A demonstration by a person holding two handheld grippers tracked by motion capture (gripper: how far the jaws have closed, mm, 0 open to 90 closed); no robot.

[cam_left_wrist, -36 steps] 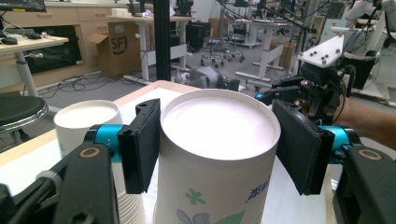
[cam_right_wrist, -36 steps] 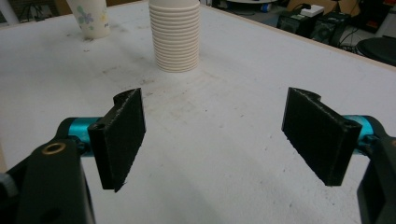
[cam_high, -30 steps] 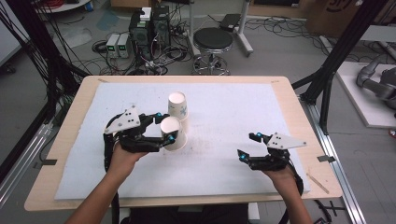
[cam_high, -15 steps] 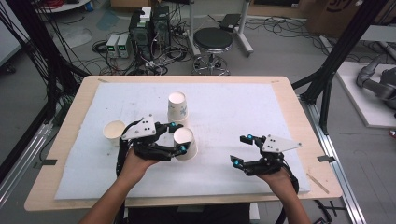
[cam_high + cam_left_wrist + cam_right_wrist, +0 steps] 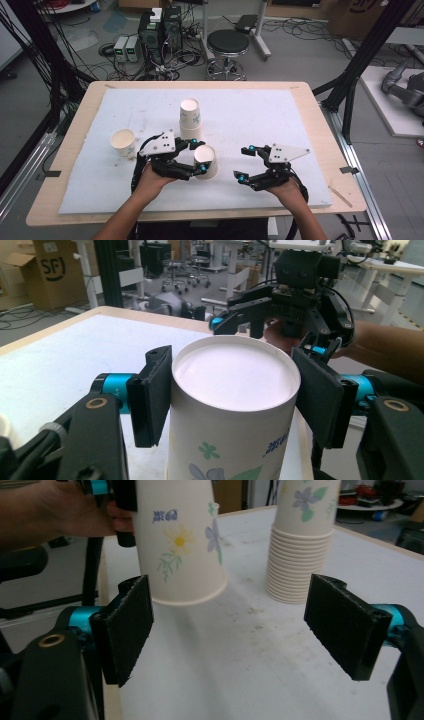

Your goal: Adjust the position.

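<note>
1. High view, nearest edge first: I see both forearms coming in from the bottom, the left gripper [image 5: 200, 157] clamped on a paper cup [image 5: 206, 161] and the right gripper [image 5: 243, 162] just to its right with jaws spread wide on nothing.
2. Left gripper view — I look straight down on the white inside of the held cup [image 5: 232, 400], a black pad pressed to each side of its wall just under the rim; the other gripper [image 5: 265, 335] faces me beyond it.
3. Right gripper view: I see the cup [image 5: 177, 540] hanging clear of the white mat [image 5: 260, 645], its base off the surface, up and left of the gap between my own open pads.
4. Farther along the mat stands the stack of cups [image 5: 190, 120], upright, just behind the held cup and apart from it.
5. Off to the left a single cup [image 5: 123, 142] sits upright on the mat, mouth up — beside the left gripper.
6. Beyond the table [image 5: 320, 125] I make out a round stool [image 5: 227, 47].
</note>
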